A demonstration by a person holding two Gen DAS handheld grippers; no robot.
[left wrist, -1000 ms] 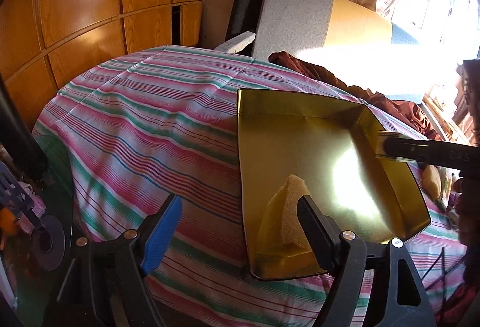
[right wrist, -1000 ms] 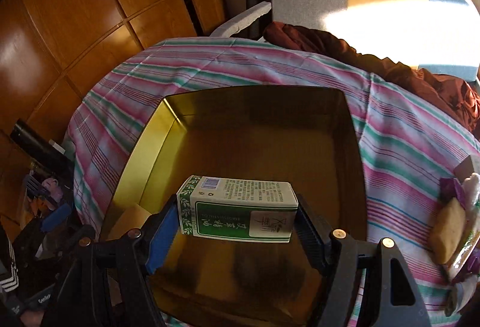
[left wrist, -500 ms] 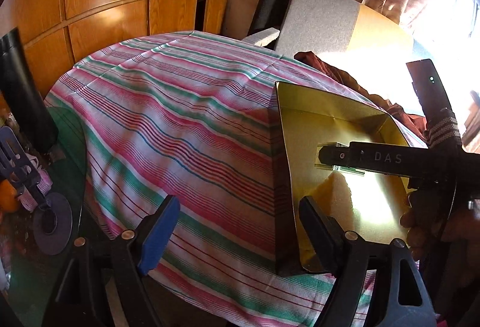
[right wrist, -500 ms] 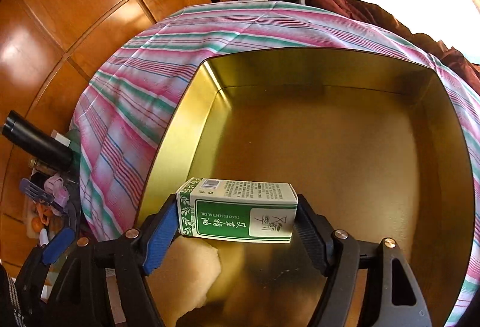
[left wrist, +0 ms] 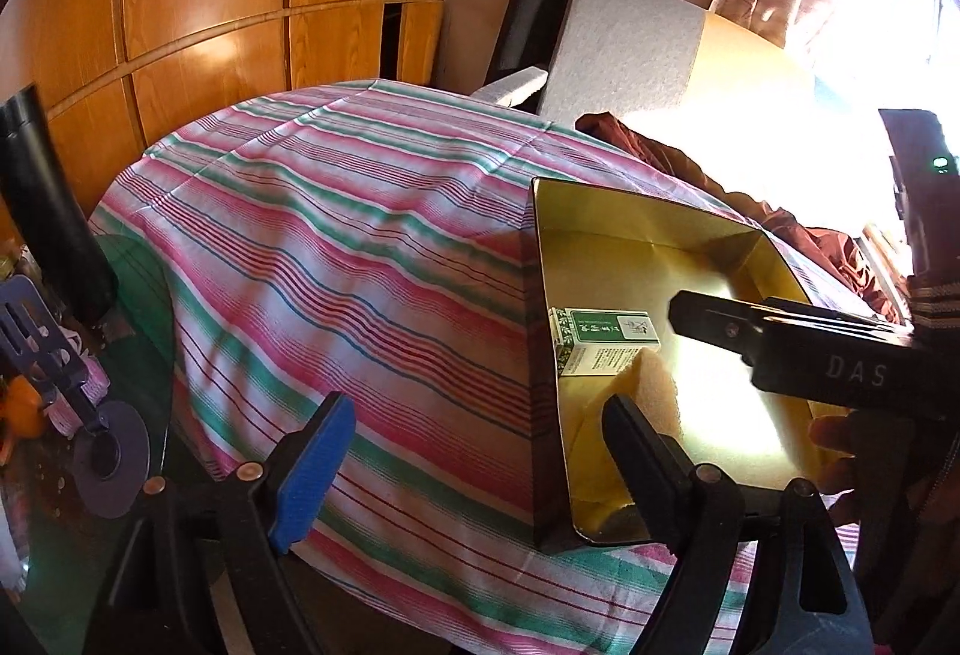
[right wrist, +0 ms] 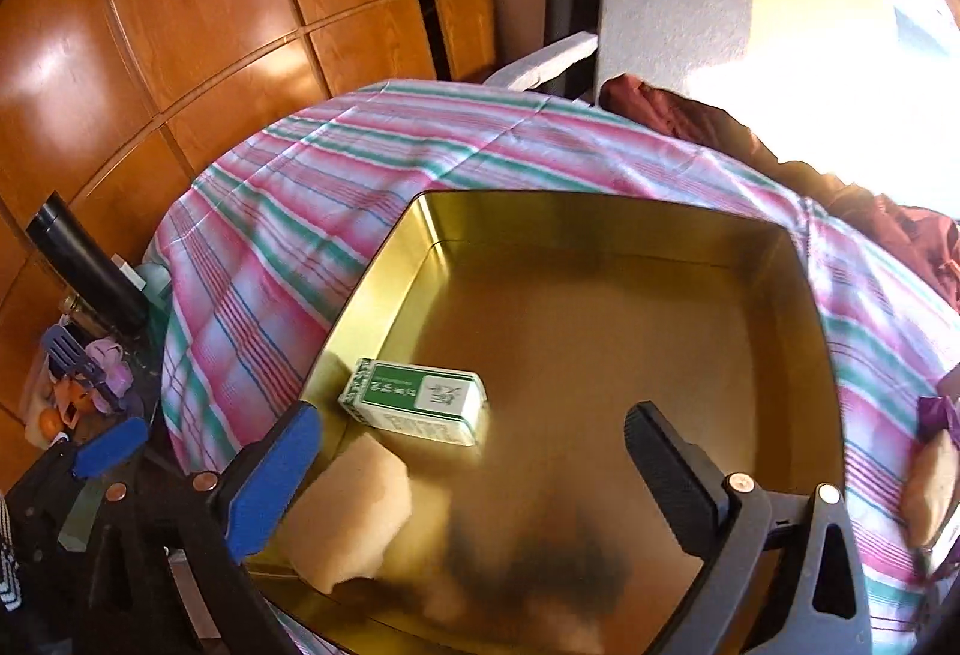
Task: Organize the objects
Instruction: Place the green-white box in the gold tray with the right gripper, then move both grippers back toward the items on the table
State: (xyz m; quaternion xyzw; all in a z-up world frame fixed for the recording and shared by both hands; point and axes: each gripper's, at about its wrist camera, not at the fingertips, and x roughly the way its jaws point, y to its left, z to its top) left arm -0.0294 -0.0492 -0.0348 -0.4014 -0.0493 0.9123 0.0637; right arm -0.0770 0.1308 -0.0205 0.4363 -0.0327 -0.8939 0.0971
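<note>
A gold tin tray (right wrist: 600, 211) sits on the striped tablecloth (left wrist: 336, 259). Inside it a green-and-white box (right wrist: 414, 400) lies flat by the left wall, with a yellow sponge (right wrist: 348, 517) just in front of it. The box (left wrist: 603, 340) and sponge (left wrist: 654, 382) also show in the left wrist view, in the tray (left wrist: 636, 211). My right gripper (right wrist: 474, 475) is open and empty above the tray's near part. My left gripper (left wrist: 474, 451) is open and empty over the cloth at the tray's left wall. The right gripper's black body (left wrist: 798, 349) reaches over the tray.
A grey and yellow chair (left wrist: 630, 48) with dark red cloth (left wrist: 660, 156) stands behind the table. Another sponge (right wrist: 930, 481) and a purple item (right wrist: 942, 409) lie right of the tray. A black bottle (left wrist: 48, 211) and utensils (left wrist: 54, 355) stand at the left.
My right gripper has opened and let go of the green-and-white box, which now lies in the tray by the sponge. The right gripper has drawn back. My left gripper moved little.
</note>
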